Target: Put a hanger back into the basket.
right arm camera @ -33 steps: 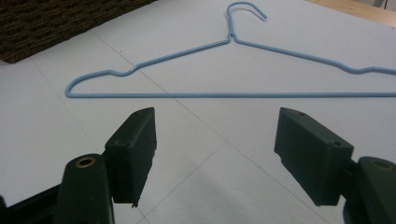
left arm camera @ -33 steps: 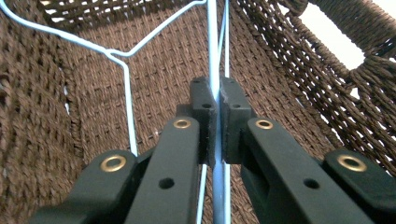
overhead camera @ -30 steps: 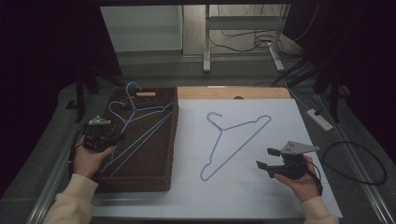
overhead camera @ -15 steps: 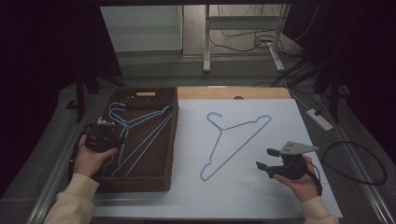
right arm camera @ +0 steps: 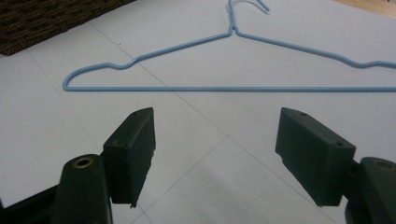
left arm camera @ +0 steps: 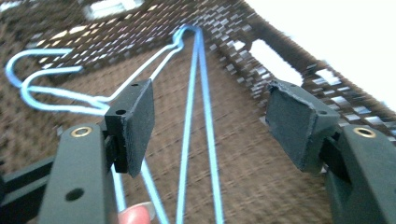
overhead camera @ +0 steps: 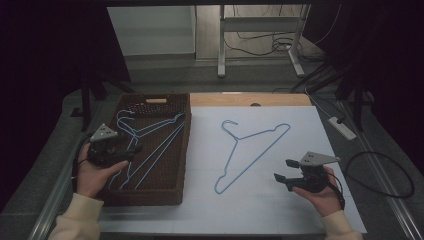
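Now that my left gripper [overhead camera: 131,149] has just been opening its jaws, nothing sits between its pads: in the left gripper view the two black pads [left arm camera: 136,122] stand wide apart with only the blue wires lying loose on the weave beneath them. A second ago those jaws were shut low over the hangers in the basket [overhead camera: 150,120], and the gripper has since come up and away a little at the left of the high view, so I judge that hanger delivered, released into the brown woven basket [overhead camera: 165,192] rather than dropped short. Over at the lower right of the high view my right gripper [overhead camera: 286,171] has kept its place, jaws spread and holding nothing, hovering just above the white sheet [overhead camera: 270,212]. Beyond its pads, in the right gripper view, the last blue hanger [right arm camera: 224,87] lies flat across the upper half of the frame, near but untouched; in the high view it sits in the middle of the sheet, hook toward the far edge, well apart from the basket. To my mind that one is next, and the thin wire flat on the sheet will want a careful pinch.
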### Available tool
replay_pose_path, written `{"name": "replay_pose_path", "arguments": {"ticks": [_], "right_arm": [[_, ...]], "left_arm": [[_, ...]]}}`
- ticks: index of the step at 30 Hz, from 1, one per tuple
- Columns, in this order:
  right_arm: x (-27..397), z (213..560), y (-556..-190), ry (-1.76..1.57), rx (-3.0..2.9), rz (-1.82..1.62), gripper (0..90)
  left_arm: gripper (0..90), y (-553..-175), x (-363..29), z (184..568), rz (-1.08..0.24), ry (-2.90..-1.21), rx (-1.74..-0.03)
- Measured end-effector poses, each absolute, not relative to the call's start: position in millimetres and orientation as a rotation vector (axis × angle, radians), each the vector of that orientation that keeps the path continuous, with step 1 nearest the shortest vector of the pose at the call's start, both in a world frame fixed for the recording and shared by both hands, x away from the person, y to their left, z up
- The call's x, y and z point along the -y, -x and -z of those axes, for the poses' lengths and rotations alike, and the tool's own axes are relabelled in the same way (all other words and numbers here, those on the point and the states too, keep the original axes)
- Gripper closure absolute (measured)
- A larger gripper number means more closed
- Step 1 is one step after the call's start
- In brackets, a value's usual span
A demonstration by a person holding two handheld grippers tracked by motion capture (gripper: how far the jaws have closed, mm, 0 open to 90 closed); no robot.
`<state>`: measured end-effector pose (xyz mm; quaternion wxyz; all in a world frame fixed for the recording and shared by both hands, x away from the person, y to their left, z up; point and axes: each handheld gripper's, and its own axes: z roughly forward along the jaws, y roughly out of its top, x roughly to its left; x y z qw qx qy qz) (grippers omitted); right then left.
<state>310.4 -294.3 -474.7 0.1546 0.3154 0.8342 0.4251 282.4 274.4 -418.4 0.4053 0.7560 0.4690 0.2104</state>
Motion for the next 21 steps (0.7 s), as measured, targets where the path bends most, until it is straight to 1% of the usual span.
{"name": "replay_pose_path", "arguments": {"ticks": [7, 13, 21], "right_arm": [[294.6, 475.0, -310.4, -0.904, -2.395, -1.213, 29.4], [294.4, 475.7, -310.3, -0.901, -2.400, -1.209, 29.3], [295.1, 475.6, -310.2, -0.901, -2.397, -1.211, 29.3]], "left_arm": [[33.1, -267.1, -252.8, 415.0, -0.498, -1.883, -1.091], [33.1, -261.5, -234.2, 415.2, -0.459, -1.878, -1.023], [33.0, -254.6, -220.7, 419.8, -0.444, -1.880, -0.978]]}}
